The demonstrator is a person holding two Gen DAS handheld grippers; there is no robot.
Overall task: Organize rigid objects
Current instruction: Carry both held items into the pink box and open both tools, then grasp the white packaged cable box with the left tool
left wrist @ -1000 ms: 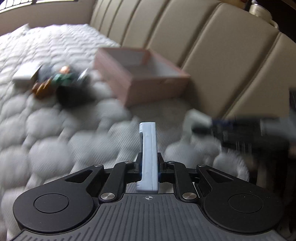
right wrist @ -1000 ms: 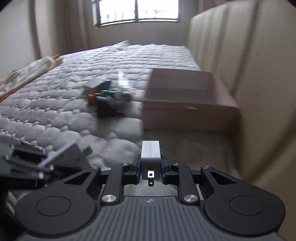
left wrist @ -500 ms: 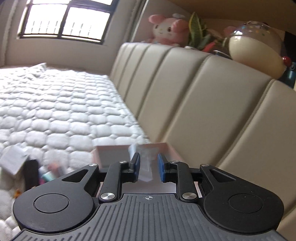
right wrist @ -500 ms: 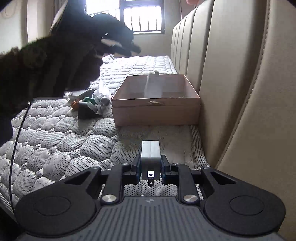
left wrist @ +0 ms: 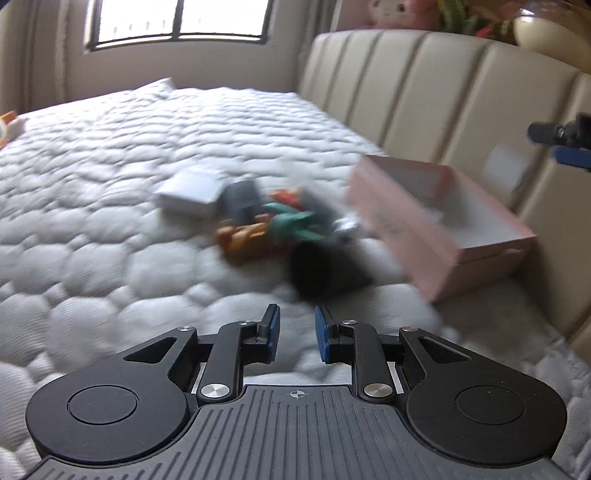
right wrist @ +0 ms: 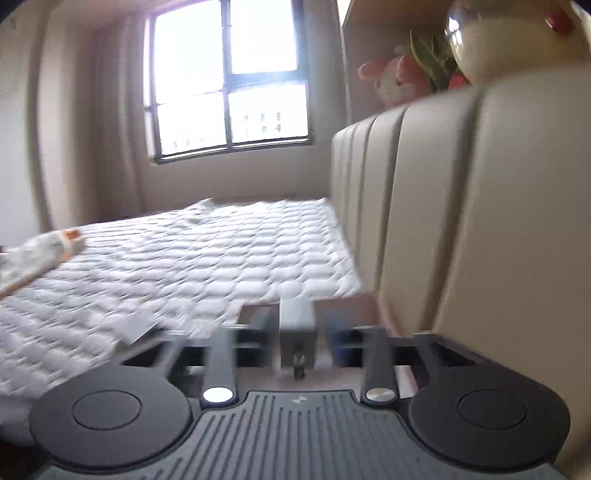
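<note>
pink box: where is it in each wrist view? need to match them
Left wrist: pink box at right of centre, open, against the headboard.
Right wrist: only a blurred edge of it shows, behind the fingers.
Shared landmark: the window.

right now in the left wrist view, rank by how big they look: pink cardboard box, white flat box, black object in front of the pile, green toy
1. pink cardboard box
2. black object
3. white flat box
4. green toy
The black object and the white box look close in size; blur and nearness make that order unsure.
</note>
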